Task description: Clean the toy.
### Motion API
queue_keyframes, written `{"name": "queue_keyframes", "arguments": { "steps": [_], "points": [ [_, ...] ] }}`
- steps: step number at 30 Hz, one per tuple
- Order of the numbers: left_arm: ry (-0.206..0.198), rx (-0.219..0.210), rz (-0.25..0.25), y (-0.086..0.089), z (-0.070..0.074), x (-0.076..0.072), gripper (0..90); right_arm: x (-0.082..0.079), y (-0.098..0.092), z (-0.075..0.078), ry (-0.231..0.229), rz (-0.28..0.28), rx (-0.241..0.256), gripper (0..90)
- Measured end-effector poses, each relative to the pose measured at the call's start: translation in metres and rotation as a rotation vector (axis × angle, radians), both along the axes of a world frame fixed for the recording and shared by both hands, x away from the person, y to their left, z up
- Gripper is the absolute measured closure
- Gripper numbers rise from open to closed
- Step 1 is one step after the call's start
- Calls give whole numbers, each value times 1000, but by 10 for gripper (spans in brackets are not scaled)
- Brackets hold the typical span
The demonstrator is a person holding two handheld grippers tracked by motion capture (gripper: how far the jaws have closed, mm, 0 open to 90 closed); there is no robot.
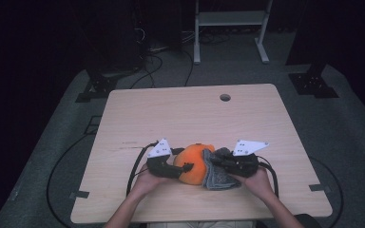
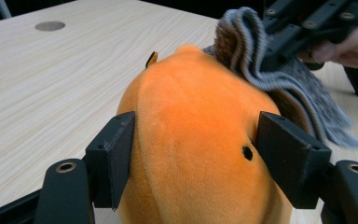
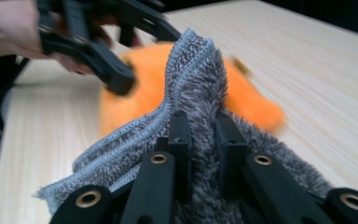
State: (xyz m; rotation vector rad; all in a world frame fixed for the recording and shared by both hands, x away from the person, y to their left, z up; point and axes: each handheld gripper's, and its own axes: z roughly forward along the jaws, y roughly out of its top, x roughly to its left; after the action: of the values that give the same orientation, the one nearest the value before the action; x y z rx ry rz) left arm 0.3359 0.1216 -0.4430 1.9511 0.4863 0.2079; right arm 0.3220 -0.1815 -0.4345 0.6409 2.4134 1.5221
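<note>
My left gripper (image 2: 193, 154) clamps the orange plush toy (image 2: 191, 140) near the counter's (image 1: 171, 114) front edge. My right gripper (image 3: 200, 135) pinches the grey cloth (image 3: 196, 93) bunched against its side. Wiping seems only begun; most fur is uncovered.

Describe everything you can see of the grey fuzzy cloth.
The grey fuzzy cloth is a plush towel-like piece with a ribbed stitched hem. It is bunched into folds, pinched between the jaws of the right gripper, and draped against the orange plush ball, which the left gripper clamps. Its lower edge lies on the light wooden table.
</note>
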Motion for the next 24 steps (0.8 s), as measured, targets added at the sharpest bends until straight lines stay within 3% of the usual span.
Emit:
{"name": "queue_keyframes", "arguments": {
  "steps": [1, 3, 10, 11, 16, 19, 20, 23, 24],
  "points": [
    [0, 8, -2, 2, 0, 0, 305, 4, -8, -3, 31, -31, -11, 787],
    [3, 6, -8, 4, -1, 1, 312, 5, -13, -4, 39, -49, -10, 787],
    [-17, -8, -17, 5, -5, 0, 305, 0, -6, 3, 7, -18, 55, 786],
    [-9, -9, -15, 6, -5, -1, 306, 1, -1, 2, -4, -15, 41, 786],
    [-5, -15, -20, 5, -4, -2, 306, 8, -8, -5, 52, -64, 22, 786],
    [-17, -6, -27, 4, -3, -3, 307, 8, -14, -7, 61, -97, -8, 786],
    [-17, -6, -27, 4, -3, -3, 308, 7, -15, -6, 70, -98, 3, 786],
    [-36, 6, -39, 2, -2, -6, 309, 3, -13, 2, 36, -61, 80, 782],
    [-36, 6, -39, 2, -2, -6, 309, 3, -13, 2, 36, -61, 80, 782]
  ]
}}
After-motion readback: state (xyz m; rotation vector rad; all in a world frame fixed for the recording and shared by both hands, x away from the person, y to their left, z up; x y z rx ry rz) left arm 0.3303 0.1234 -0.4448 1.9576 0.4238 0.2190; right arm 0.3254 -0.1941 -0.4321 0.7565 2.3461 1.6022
